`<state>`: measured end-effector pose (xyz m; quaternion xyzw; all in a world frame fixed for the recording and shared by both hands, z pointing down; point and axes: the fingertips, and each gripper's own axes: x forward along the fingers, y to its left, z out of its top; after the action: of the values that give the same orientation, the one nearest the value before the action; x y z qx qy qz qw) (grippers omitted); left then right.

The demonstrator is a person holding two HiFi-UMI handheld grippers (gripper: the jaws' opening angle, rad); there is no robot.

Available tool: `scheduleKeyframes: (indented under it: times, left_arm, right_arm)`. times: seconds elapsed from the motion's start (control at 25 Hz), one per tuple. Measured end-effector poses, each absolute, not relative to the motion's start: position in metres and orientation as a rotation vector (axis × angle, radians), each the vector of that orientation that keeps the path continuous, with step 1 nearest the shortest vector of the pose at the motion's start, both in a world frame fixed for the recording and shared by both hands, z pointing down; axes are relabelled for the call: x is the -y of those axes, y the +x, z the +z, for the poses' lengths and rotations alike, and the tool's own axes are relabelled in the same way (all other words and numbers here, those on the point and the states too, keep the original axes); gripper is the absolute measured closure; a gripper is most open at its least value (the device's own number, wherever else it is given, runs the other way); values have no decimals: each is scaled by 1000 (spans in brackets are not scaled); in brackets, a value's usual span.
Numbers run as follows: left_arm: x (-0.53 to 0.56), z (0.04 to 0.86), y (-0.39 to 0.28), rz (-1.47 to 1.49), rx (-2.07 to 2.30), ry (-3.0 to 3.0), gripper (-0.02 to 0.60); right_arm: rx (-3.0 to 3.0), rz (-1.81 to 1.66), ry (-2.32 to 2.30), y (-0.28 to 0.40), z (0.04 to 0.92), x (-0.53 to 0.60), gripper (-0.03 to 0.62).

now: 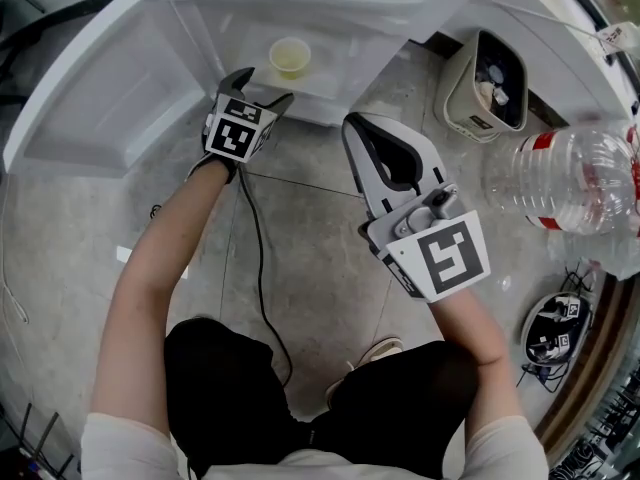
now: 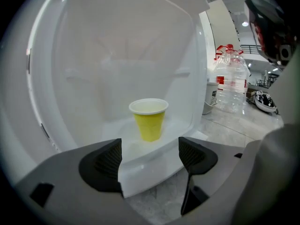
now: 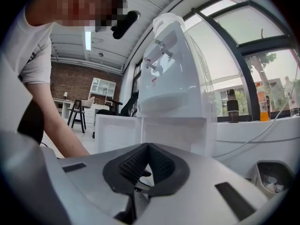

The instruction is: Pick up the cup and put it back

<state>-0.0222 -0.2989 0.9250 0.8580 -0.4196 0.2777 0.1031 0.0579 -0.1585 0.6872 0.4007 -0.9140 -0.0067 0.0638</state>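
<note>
Down low, a person's two bare arms reach out over a grey floor. The right gripper is held up in the middle, nearer to the person. Its jaws are pressed together, and there is nothing in them.

A black cable runs along the floor by the left arm. The left gripper is farther out and points a bit down. Its jaws are spread wide apart and hold nothing. Between them you can see only the front edge of a white shelf.

The cup is yellow with a white rim. It stands upright on that shelf, inside a white cupboard, just past the open jaws. The jaws do not touch it.

The cupboard door is swung open to the left. Off to the right, a small bin stands on the floor. A big clear water bottle with a red label is near it.
</note>
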Motion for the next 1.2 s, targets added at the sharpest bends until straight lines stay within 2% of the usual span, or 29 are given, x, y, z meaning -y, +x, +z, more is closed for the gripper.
scheduleKeyframes:
  times: [0.08, 0.12, 0.16, 0.28, 0.44, 0.6, 0.84, 1.2]
  left_arm:
    - [290, 922, -34, 872, 1262, 2553, 207]
    - [286, 919, -38, 890, 1271, 2568, 253]
    - [282, 916, -42, 895, 1275, 2584, 352]
    - [272, 906, -51, 884, 1278, 2609, 489]
    - [261, 896, -68, 804, 1260, 2577, 547]
    - [247, 870, -65, 634, 1135, 2576, 558]
    - [237, 806, -77, 471, 1264, 2422, 558]
    - [156, 700, -87, 495, 1232, 2391, 558]
  right_arm:
    - [2770, -35, 1188, 48, 685, 157, 574]
    - [2770, -48, 1175, 44, 684, 156, 574]
    - [2767, -68, 1163, 41, 683, 154, 574]
    - [2757, -119, 1158, 36, 679, 153, 574]
    - [2768, -186, 1135, 26, 671, 160, 574]
    - [2704, -268, 1037, 27, 670, 161, 574]
    - [2644, -57, 1049, 35, 633, 172, 574]
    - [2568, 161, 1183, 5, 556, 147, 574]
